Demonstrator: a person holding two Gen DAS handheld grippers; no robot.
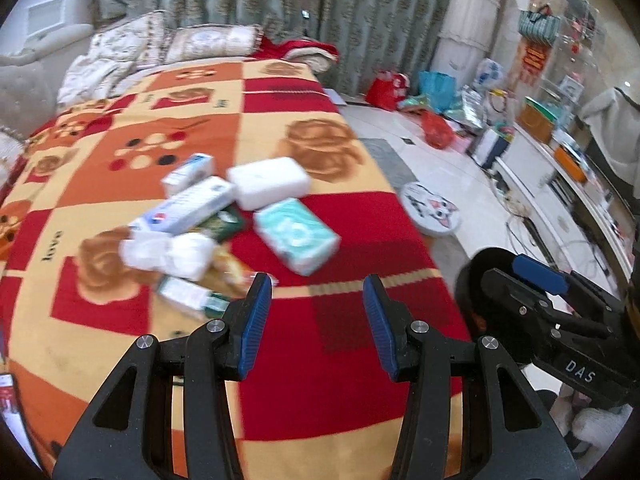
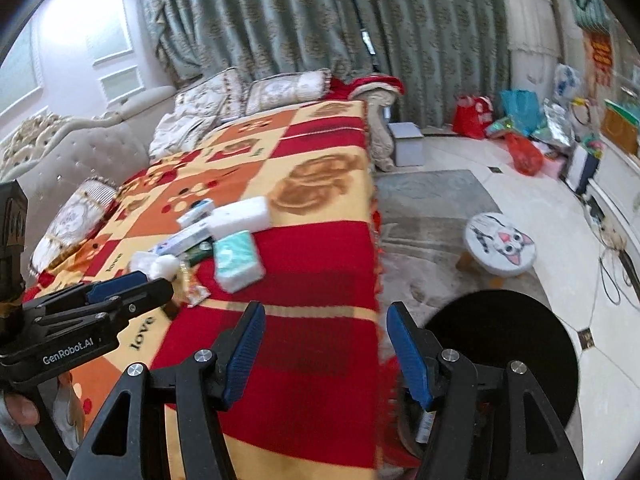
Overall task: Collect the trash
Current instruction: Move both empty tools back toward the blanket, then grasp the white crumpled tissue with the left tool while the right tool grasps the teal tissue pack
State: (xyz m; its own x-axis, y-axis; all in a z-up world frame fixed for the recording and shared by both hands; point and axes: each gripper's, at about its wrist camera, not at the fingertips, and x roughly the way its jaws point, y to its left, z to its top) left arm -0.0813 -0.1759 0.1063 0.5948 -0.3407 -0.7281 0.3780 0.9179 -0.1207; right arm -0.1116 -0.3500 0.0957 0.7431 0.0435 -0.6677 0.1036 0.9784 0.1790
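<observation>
Both grippers (image 1: 318, 316) (image 2: 326, 348) empty — above blanket (image 1: 340, 240)

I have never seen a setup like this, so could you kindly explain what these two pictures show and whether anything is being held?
A person holds two hand-held grippers, each with a fisheye camera looking along its fingers. One picture is from the left gripper, the other from the right gripper; each also shows the other at its edge. Both stand open and empty. On the patterned blanket lies the trash: a mint tissue pack, a white tissue pack, small cartons and crumpled tissue. A black round bin sits beside the bed.
</observation>
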